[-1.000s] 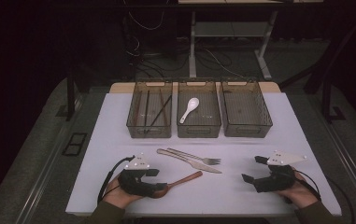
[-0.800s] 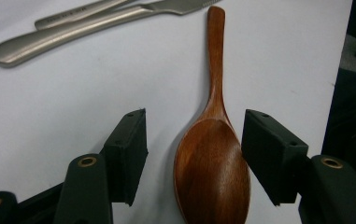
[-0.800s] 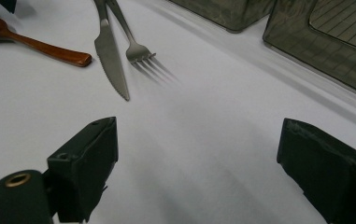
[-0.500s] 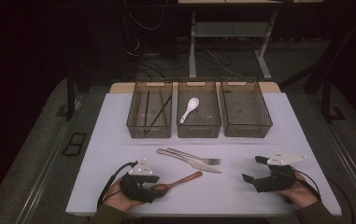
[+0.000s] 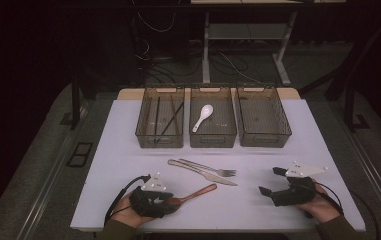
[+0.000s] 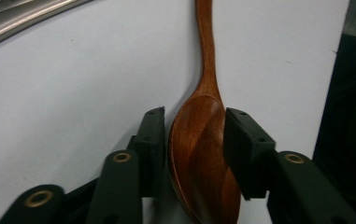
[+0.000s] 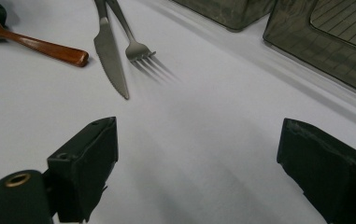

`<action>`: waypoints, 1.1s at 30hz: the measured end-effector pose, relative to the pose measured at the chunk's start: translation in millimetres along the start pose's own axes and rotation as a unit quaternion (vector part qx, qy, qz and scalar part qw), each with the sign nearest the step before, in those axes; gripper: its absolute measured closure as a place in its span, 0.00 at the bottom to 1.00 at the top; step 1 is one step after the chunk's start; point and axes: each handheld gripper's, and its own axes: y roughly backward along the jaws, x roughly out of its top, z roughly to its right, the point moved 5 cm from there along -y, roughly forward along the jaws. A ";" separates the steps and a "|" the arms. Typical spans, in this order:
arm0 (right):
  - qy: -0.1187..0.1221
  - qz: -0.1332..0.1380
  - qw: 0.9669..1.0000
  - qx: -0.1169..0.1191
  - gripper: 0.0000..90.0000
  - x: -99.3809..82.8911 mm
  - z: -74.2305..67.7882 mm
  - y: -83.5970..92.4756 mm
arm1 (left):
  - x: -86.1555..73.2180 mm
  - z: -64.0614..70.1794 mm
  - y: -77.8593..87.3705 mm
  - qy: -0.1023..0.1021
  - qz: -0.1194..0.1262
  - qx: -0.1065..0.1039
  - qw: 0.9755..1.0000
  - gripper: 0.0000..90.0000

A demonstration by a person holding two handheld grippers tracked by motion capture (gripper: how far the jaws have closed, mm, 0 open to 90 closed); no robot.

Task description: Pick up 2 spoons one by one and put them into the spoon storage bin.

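Moved: left hand-held gripper (image 6: 192, 126), jaws just closing around the wooden spoon (image 6: 203, 154).
Spoon: bowl between both pads, touching, flat on the white surface (image 5: 128, 150).
Right hand-held gripper (image 7: 199, 163): wide, holding nothing.

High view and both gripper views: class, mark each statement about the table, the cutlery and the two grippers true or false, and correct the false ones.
1. The left gripper has its jaws around the bowl of the brown wooden spoon. True; they have just been closing on it.
2. The white ceramic spoon lies in the middle clear plastic bin. True.
3. The right gripper holds the metal fork. False; its jaws are open over bare white table.
4. The metal knife lies in the right-hand clear plastic bin. False; it lies on the table beside the fork.
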 end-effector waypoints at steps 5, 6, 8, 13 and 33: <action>0.002 0.000 1.000 0.000 0.14 0.0 -0.2 -0.3 | 0.8 0.9 0.0 -0.004 -0.001 -0.015 1.000 0.75; 0.001 -0.001 1.000 0.000 0.14 0.0 -0.2 -0.2 | 1.2 1.2 0.2 -0.004 0.000 -0.019 1.000 0.76; 0.001 -0.001 1.000 0.000 0.14 -0.1 -0.2 -0.2 | 2.1 1.6 1.3 -0.008 0.003 -0.023 1.000 0.81; 0.002 -0.001 1.000 0.000 0.14 -0.1 -0.2 -0.4 | 5.2 5.0 3.0 -0.010 0.015 -0.031 0.999 0.89; 0.004 -0.004 1.000 -0.001 0.14 -0.5 -0.6 -1.5 | 16.9 -2.6 8.1 -0.012 0.036 -0.030 0.999 0.90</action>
